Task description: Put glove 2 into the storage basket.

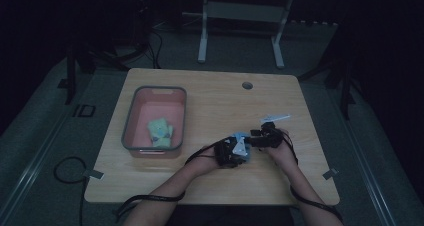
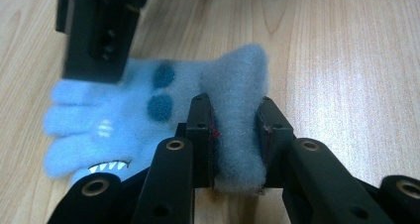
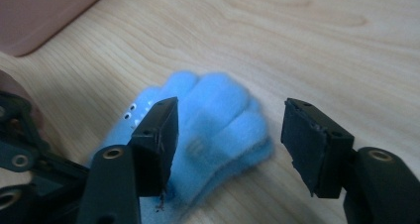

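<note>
Now your left hand-held gripper (image 2: 235, 135) is clenched on the grey cuff of the fluffy light-blue knitted glove (image 2: 148, 115) lying on the near-right wooden desk (image 2: 346, 60); your right hand-held gripper (image 3: 230, 135) hovers released over its fingers. Next, I'd judge, close on them.

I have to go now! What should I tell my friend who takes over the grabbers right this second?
Left gripper: shut on the grey cuff of the blue glove, which lies flat on the table.
Right gripper: jaws open, hovering around the glove's finger end, not pressing on it.
Pink bin: at the table's left, a green glove already inside.
Done: green glove binned, blue glove's cuff gripped.
Left: probably close the right jaws on the fingers if needed, then lift the blue glove and put it in the bin.
</note>
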